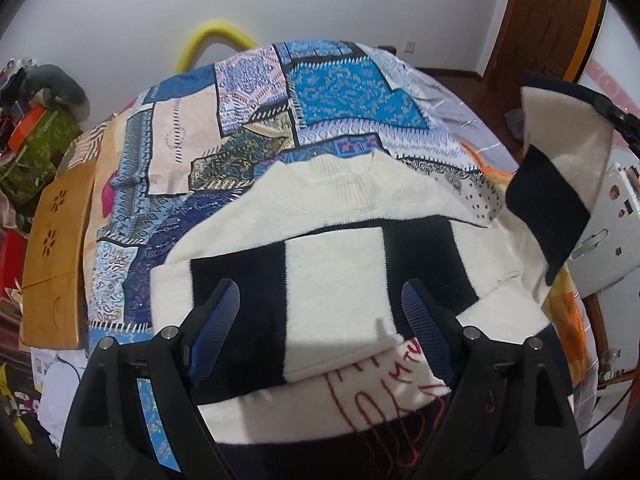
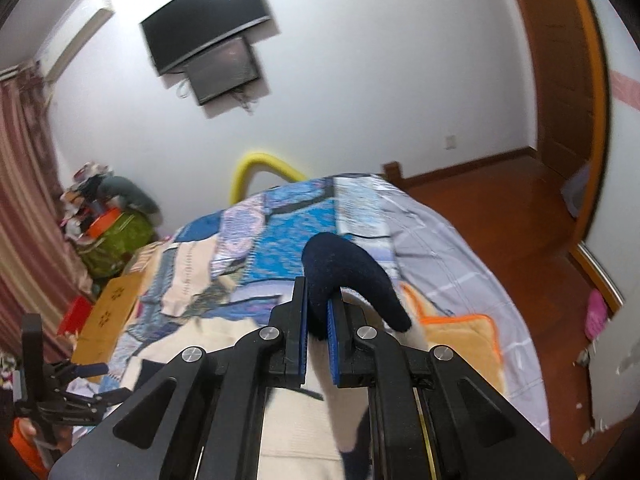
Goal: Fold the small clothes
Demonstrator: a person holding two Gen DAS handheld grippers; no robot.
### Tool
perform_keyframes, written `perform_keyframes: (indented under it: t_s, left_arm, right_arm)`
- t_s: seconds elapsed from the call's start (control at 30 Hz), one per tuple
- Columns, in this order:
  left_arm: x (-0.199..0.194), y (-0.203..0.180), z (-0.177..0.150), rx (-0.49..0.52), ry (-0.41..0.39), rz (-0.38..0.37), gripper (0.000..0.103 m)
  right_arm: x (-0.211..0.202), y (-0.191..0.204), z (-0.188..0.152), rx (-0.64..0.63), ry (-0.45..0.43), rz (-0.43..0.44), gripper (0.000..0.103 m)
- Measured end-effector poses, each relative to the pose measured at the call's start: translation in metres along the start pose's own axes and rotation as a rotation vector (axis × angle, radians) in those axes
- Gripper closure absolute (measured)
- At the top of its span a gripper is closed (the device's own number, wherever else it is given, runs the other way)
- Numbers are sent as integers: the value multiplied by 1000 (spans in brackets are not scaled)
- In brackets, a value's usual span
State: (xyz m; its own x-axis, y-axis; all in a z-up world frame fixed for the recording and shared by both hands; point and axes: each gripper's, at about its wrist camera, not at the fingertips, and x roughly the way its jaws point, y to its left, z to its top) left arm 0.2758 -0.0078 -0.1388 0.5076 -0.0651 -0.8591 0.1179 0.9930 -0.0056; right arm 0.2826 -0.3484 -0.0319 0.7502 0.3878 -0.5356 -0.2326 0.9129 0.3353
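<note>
Bedroom, white walls, wooden floor (image 2: 500, 216). Bed covered by a patchwork blanket (image 1: 332, 96) in blue and pink prints. Two dark screens (image 2: 208, 36) mounted on the far wall; yellow foam tube (image 2: 260, 168) at the foot of the bed.

Sweater (image 1: 332, 256), cream with black blocks, lies flat on the blanket, collar toward the far end of the bed. One sleeve already lies folded across the chest.

Left gripper (image 1: 320, 320): jaws wide apart, nothing between them, above the sweater's lower body, not touching it.

Right gripper (image 2: 317, 312): jaws clamped on the dark cuff (image 2: 344, 272) of the other sleeve (image 1: 560, 184). That sleeve is lifted clear of the bed on the right side, hanging from the grip. Cuff bulges out past the fingertips.
</note>
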Motion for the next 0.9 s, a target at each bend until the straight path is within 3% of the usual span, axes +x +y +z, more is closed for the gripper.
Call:
perform_keyframes:
  t_s: [0.23, 0.53, 0.9]
  left_arm:
    - [-22, 17, -13, -2, -46, 1, 19]
    - [-25, 49, -30, -54, -47, 22, 19]
    - [-14, 87, -50, -174, -3, 11, 19]
  right_arm:
    - [34, 58, -11, -86, 61, 69, 96]
    - [88, 125, -71, -170, 270, 166, 96]
    - [118, 150, -138, -227, 475, 200, 95]
